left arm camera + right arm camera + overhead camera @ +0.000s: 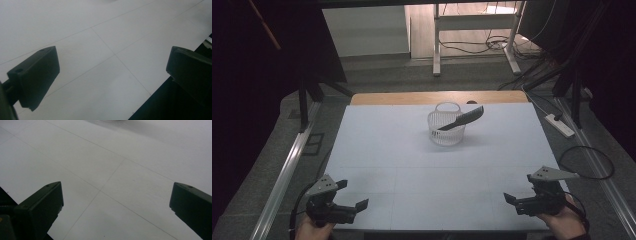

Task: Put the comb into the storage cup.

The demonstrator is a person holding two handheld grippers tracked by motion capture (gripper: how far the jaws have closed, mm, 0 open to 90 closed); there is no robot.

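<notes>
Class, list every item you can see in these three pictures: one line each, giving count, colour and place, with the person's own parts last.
Basket: one, white mesh, far middle of the table.
Comb: one, black, propped in the basket, sticking out over its right rim.
Table: one, white top with a wooden far edge.
Power strip: one, white, floor right of the table.
Left gripper: one, black, near left corner, fingers apart.
Right gripper: one, black, near right corner, fingers apart.
Hands: two, at the bottom edge.

Matt white table (412, 170) (smooth)
</notes>
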